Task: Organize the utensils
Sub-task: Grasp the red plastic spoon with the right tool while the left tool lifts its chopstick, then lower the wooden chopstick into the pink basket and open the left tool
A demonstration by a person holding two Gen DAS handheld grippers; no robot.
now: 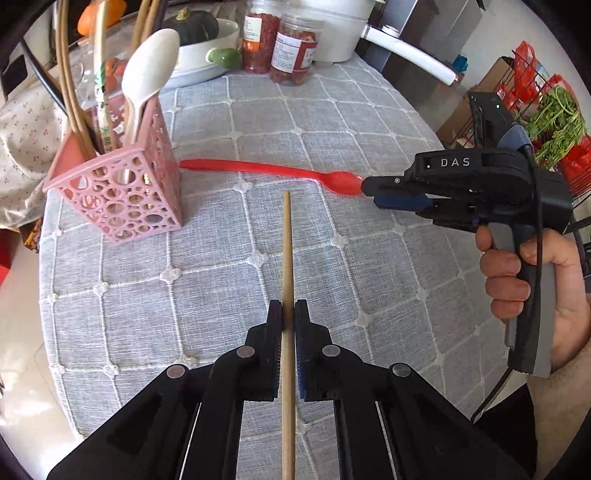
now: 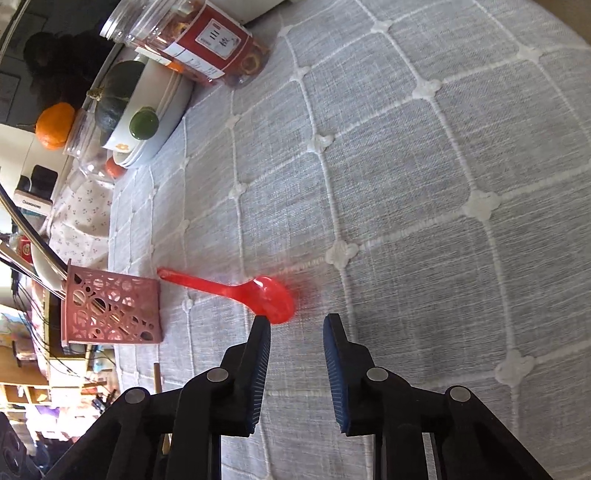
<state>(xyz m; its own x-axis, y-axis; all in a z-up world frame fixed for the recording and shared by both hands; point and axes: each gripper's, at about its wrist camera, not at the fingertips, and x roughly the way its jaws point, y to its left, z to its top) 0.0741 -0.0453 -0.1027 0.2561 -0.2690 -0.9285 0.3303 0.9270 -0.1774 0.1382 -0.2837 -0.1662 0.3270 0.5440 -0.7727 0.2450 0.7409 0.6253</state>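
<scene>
My left gripper (image 1: 288, 308) is shut on a wooden chopstick (image 1: 287, 254) that points toward the far side of the table. A pink perforated holder (image 1: 122, 192) stands at the left with a white spoon (image 1: 146, 79) and several chopsticks in it. A red plastic spoon (image 1: 273, 172) lies on the grey tablecloth, handle tip by the holder. My right gripper (image 1: 367, 192) is open with its fingertips at the spoon's bowl. In the right wrist view the gripper (image 2: 298, 320) is open, the red spoon (image 2: 255, 291) just ahead of the left finger, the holder (image 2: 110, 310) at the left.
White bowls with a dark squash (image 1: 192, 26) and a green piece stand at the back, beside two red-labelled jars (image 1: 293, 51) and a white pot (image 1: 332, 26). An orange (image 2: 55, 125) lies behind. A wire rack with greens (image 1: 554, 118) stands off the table's right edge.
</scene>
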